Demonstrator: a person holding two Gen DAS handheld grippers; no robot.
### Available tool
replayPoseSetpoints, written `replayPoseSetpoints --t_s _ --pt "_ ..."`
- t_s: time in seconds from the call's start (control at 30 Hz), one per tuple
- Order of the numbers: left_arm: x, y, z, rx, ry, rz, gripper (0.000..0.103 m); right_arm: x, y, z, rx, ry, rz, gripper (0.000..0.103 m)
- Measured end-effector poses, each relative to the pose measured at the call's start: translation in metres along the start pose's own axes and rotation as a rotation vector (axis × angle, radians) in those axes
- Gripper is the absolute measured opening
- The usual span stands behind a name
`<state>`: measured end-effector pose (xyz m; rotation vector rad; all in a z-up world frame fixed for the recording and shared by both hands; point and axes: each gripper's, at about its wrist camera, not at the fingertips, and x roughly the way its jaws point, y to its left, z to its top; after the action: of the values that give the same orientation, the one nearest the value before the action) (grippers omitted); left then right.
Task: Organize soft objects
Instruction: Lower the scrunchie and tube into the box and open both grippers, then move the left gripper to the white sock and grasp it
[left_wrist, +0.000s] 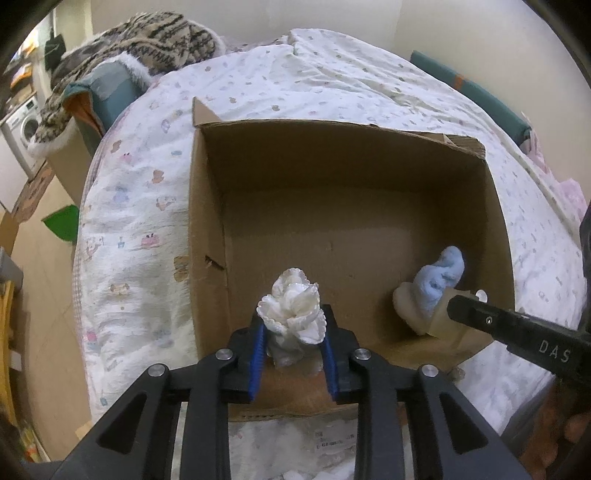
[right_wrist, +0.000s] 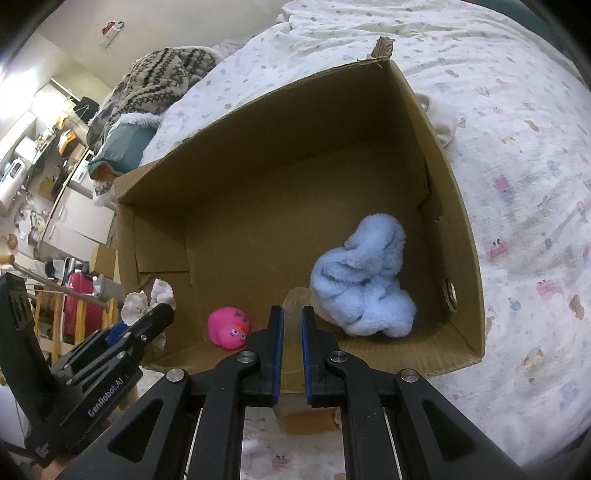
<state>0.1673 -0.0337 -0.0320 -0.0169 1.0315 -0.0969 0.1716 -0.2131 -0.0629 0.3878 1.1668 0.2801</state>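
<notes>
Here, your left hand-held gripper (left_wrist: 292, 325) is pinching a white scalloped cloth (left_wrist: 292, 308) between its blue pads, the bunched fabric standing up out of the jaws just above the near wall of the cardboard box (left_wrist: 207, 206). From the right wrist view that same left hand-held gripper (right_wrist: 157, 314) sits at the box's near left corner, with the white cloth (right_wrist: 146, 297) puffing out over the box rim.

Your right hand-held gripper (right_wrist: 292, 314) has its jaws drawn close together on a translucent, cream-coloured soft piece (right_wrist: 295, 295) that shows in the narrow gap between the pads, inside the box against its near wall. From the left wrist view the right hand-held gripper (left_wrist: 452, 306) reaches into the box from the right, and the cream piece (left_wrist: 410, 310) sits at its tip.

The light blue fluffy cloth (right_wrist: 364, 284) lies crumpled on the box floor toward the near right corner, touching the cream piece; in the left wrist view the blue cloth (left_wrist: 441, 275) lies right behind it. A pink rubber duck (right_wrist: 229, 326) rests on the box floor by the near wall, left of your right hand-held gripper.

The box stands open on a bed covered by a white printed quilt (left_wrist: 140, 206). Beyond the box's far left corner, a patterned fleece blanket (left_wrist: 147, 40) is heaped at the bed's edge.
</notes>
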Motion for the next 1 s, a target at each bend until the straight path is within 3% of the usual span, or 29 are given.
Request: replayPoseSetpoints --t_s 0.27,0.43,0.63,0.7,0.8,0.83,0.9,0.93,1.0 --pt "0.002 -0.001 -0.002 0.0 0.001 0.016 0.034 0.003 0.0 -0.002 -0.007 0.014 0.008 0.01" --pt "-0.001 -0.002 -0.002 0.002 -0.022 0.011 0.046 0.004 -0.002 -0.002 0.005 0.024 0.014 0.011" --pt "-0.007 -0.006 -0.001 0.02 -0.044 0.015 0.056 0.001 -0.003 -0.002 0.015 0.015 0.023 0.014" --pt "-0.008 -0.007 -0.001 0.016 -0.042 0.009 0.065 0.001 -0.004 -0.002 0.019 0.012 0.029 0.017" --pt "-0.011 -0.006 -0.001 0.019 -0.05 0.019 0.068 -0.001 -0.005 -0.003 0.02 0.006 0.027 0.021" --pt "-0.012 -0.007 -0.001 0.021 -0.05 0.021 0.068 -0.003 -0.006 -0.002 0.024 -0.001 0.028 0.027" --pt "-0.014 -0.007 -0.002 0.024 -0.049 0.021 0.068 -0.005 -0.007 0.0 0.031 -0.012 0.042 0.048" --pt "-0.016 -0.007 -0.002 0.024 -0.052 0.019 0.068 -0.008 -0.008 0.0 0.035 -0.023 0.049 0.068" --pt "-0.022 -0.005 -0.003 0.022 -0.066 0.019 0.068 -0.012 -0.009 -0.001 0.04 -0.041 0.053 0.069"
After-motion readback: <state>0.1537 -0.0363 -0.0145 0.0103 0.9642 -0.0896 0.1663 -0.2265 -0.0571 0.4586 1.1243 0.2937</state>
